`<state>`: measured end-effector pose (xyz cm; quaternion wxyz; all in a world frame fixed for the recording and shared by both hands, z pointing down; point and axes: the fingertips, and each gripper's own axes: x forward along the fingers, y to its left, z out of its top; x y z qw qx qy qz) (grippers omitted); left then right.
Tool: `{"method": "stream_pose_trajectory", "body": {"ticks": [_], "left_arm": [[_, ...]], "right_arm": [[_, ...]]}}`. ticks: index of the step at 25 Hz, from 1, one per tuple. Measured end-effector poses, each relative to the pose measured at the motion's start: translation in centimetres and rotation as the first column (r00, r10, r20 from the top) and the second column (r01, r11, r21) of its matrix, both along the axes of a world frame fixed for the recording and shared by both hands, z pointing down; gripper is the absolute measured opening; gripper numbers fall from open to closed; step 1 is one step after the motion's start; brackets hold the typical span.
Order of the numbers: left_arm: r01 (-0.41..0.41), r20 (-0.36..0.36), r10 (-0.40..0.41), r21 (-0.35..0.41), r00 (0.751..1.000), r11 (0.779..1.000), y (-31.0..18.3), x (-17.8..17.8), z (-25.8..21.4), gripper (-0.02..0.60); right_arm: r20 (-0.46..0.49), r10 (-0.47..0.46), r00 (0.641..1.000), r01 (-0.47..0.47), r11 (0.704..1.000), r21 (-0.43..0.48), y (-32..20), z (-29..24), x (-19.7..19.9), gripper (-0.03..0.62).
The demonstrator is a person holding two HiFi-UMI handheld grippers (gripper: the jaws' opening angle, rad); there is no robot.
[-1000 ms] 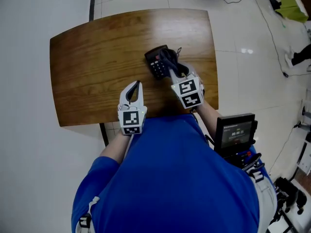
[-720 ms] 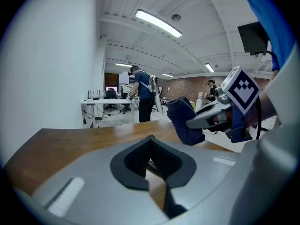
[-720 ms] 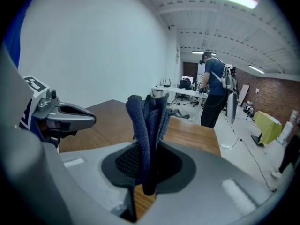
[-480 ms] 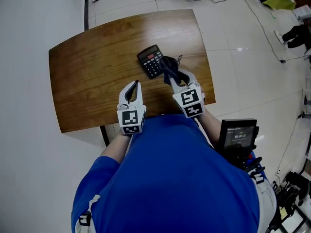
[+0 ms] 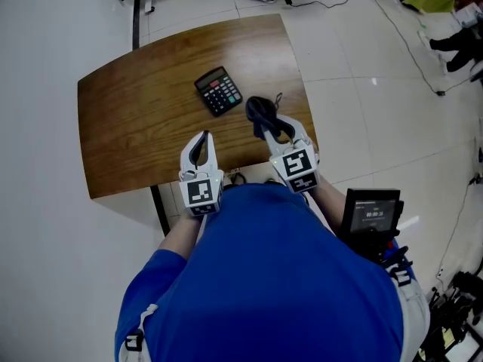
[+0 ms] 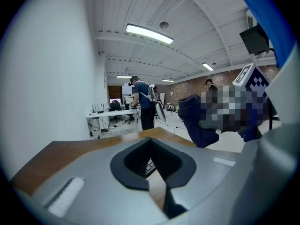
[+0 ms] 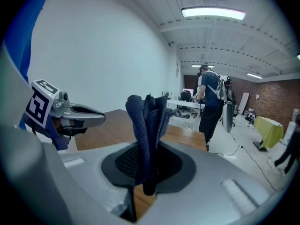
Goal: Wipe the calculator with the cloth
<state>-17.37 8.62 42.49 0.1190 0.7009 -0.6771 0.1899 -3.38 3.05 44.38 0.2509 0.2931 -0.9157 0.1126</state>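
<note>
A black calculator point(image 5: 219, 91) with a red key lies on the wooden table point(image 5: 136, 111), left of centre toward the far side. My right gripper point(image 5: 266, 122) is shut on a bunched dark blue cloth point(image 5: 259, 111), which stands up between its jaws point(image 7: 146, 125) and hangs clear to the right of the calculator. My left gripper point(image 5: 200, 143) is shut with nothing in it, near the table's front edge. Through its jaws in the left gripper view, a sliver of the calculator's keys point(image 6: 149, 165) shows.
The table stands on a pale tiled floor with cables point(image 5: 392, 21) at the far right. A black device with a small screen point(image 5: 370, 213) sits by my right side. Other people point(image 7: 210, 102) work at desks far off in the room.
The right gripper has drawn the cloth back off the calculator toward me and to the right. The calculator now lies uncovered. The left gripper has stayed near the front edge.
</note>
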Motion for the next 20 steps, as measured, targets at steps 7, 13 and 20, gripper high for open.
{"method": "stream_pose_trajectory", "body": {"ticks": [7, 13, 20], "left_arm": [[0.022, 0.012, -0.022, -0.005, 1.0, 1.0, 0.4, -0.9, -0.4, 0.006], [0.039, -0.01, -0.039, -0.007, 0.999, 0.999, 1.1, -0.9, -0.9, 0.006], [0.013, -0.016, -0.013, 0.01, 1.0, 1.0, 1.1, -1.2, -0.7, 0.006]], "right_arm": [[0.025, -0.016, 1.0, 0.016, 1.0, 0.002, 0.9, -0.6, -0.6, 0.064], [0.041, -0.017, 0.999, 0.018, 1.0, -0.021, 1.4, -1.2, -0.7, 0.063], [0.041, -0.009, 0.999, 0.01, 1.0, -0.015, 1.4, -0.7, -0.7, 0.063]]}}
